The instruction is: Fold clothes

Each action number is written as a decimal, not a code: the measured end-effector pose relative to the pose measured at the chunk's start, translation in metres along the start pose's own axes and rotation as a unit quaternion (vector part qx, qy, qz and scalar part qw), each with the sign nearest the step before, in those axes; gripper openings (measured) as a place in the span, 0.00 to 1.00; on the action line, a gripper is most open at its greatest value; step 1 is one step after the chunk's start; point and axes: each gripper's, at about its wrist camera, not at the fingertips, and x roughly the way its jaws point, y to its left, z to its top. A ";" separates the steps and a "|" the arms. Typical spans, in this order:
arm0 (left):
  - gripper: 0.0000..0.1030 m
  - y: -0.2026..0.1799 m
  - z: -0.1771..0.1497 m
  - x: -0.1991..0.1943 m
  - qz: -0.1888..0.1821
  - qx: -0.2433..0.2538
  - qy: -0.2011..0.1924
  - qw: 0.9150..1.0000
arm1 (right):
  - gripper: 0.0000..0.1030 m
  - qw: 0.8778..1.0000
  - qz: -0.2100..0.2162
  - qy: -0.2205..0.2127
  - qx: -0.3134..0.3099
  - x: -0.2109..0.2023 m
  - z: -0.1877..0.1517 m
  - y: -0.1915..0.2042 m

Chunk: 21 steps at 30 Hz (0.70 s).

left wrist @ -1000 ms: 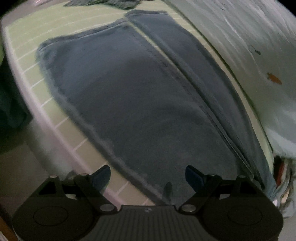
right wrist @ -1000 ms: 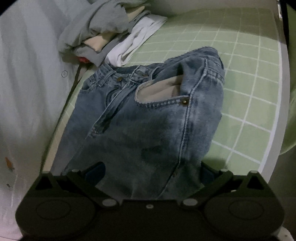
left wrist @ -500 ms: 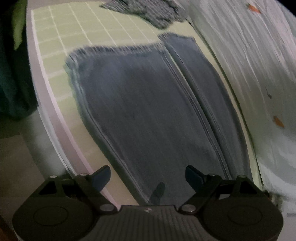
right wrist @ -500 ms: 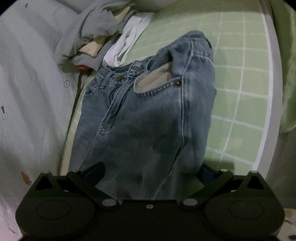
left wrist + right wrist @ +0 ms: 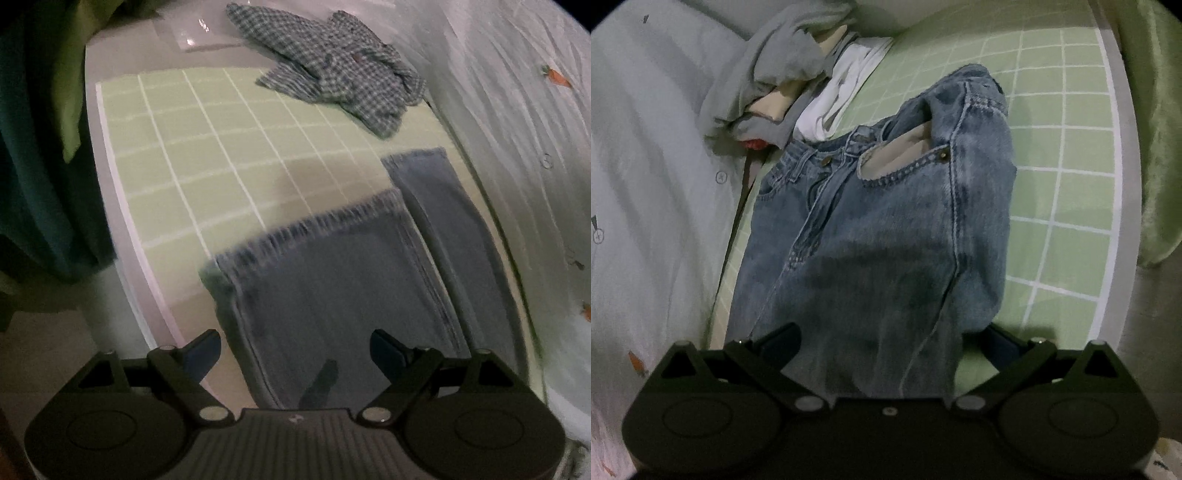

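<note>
Hovers over the jeans (image 5: 886, 221) stretched lengthwise on the green mat (image 5: 184, 147), left gripper (image 5: 293, 338) and right gripper (image 5: 892, 330) both spread wide, seemingly clamping nothing, so risks pinching one layer and skewing the fold.

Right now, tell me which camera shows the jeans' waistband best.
The right wrist view: the waistband, its button and the front pocket opening show clearly there. The left wrist view shows only the leg hems, blurred, lying on the green grid mat.

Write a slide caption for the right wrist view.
Right gripper open over blue jeans on a green grid mat.
</note>
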 end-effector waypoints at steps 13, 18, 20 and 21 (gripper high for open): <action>0.05 -0.017 0.014 0.015 0.056 0.041 -0.022 0.997 | 0.62 0.996 -0.010 -0.009 0.087 0.002 0.028 -0.019; 0.04 -0.026 0.022 -0.003 0.052 0.039 -0.058 0.996 | 0.22 0.999 -0.007 0.000 0.053 0.001 0.032 -0.021; 0.04 -0.031 0.030 -0.019 0.044 0.033 -0.077 0.996 | 0.14 1.000 0.000 0.002 0.010 -0.005 0.033 -0.013; 0.04 -0.033 0.034 -0.027 0.040 0.029 -0.087 0.995 | 0.13 1.000 0.003 0.003 0.001 -0.009 0.034 -0.011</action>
